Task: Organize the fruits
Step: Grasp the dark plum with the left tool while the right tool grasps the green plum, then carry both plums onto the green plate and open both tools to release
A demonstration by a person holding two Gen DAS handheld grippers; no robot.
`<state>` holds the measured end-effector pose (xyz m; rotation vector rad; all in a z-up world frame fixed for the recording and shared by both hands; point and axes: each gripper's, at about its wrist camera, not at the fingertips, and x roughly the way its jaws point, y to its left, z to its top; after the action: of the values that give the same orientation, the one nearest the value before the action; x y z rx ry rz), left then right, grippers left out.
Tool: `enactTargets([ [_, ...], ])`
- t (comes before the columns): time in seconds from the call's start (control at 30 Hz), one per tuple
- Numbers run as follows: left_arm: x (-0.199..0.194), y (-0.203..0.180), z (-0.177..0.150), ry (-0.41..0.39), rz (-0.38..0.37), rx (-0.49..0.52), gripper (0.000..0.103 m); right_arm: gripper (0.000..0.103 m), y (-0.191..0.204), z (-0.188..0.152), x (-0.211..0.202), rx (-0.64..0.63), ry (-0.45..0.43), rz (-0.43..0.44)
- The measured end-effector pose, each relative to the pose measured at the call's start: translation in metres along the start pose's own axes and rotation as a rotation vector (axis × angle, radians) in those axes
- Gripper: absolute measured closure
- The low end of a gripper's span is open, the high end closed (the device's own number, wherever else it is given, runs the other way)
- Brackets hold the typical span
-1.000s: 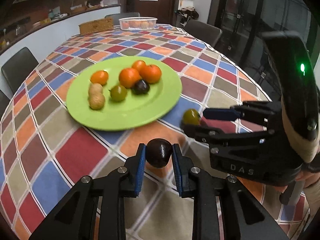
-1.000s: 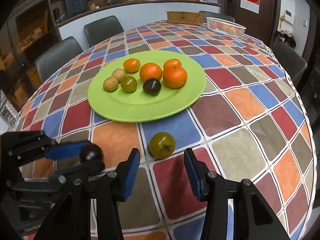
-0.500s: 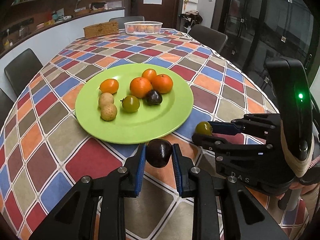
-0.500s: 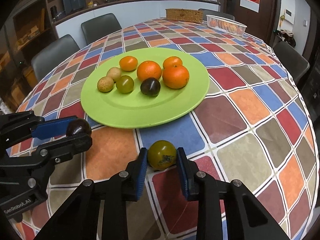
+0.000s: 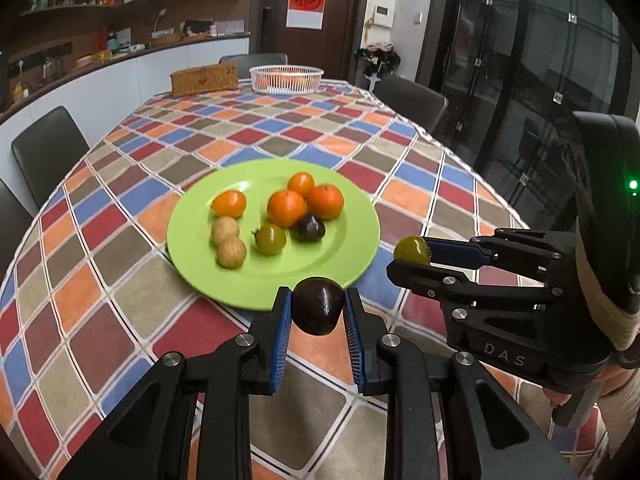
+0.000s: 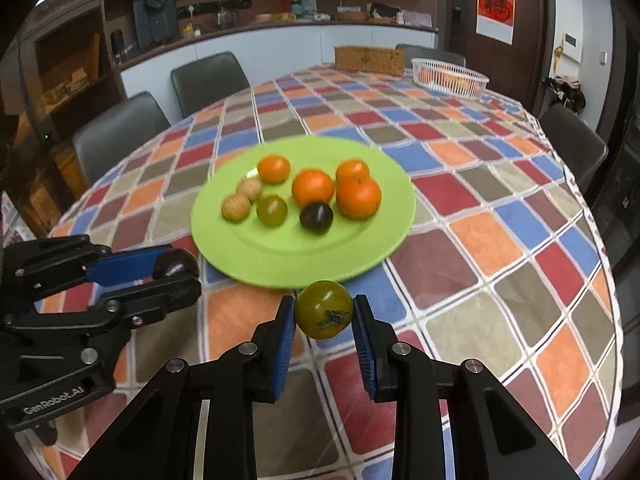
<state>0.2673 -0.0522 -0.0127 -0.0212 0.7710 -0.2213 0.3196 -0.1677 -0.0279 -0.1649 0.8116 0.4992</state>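
Jaws, left gripper: clamped on dark plum, held level above the checkered surface, just short of the green plate. Jaws, right gripper: clamped on green tomato, raised beside my left, pointing at the same plate's near rim. Plate holds four oranges, two tan fruits, one green tomato, one plum.

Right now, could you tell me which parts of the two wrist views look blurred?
Right wrist view: the green plate and its fruit are smeared, the held green tomato sharper. Left wrist view: mostly crisp, plate rim slightly soft, dark plum clear.
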Motion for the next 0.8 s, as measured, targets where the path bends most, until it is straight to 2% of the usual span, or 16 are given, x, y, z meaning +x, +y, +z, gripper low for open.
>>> enactTargets([
  [0.37, -0.008, 0.023, 0.031, -0.062, 0.008, 0.035, 0.077, 0.073, 0.016, 0.035, -0.01, 0.022, -0.082, 0.008],
  [0.6, 0.003, 0.039, 0.053, -0.082, 0.003, 0.064, 0.077, 0.073, 0.015, 0.055, 0.004, 0.046, -0.086, 0.012],
  [0.8, 0.03, 0.053, 0.068, -0.053, -0.012, 0.052, 0.077, 0.073, 0.007, 0.065, 0.023, 0.072, -0.062, -0.002],
])
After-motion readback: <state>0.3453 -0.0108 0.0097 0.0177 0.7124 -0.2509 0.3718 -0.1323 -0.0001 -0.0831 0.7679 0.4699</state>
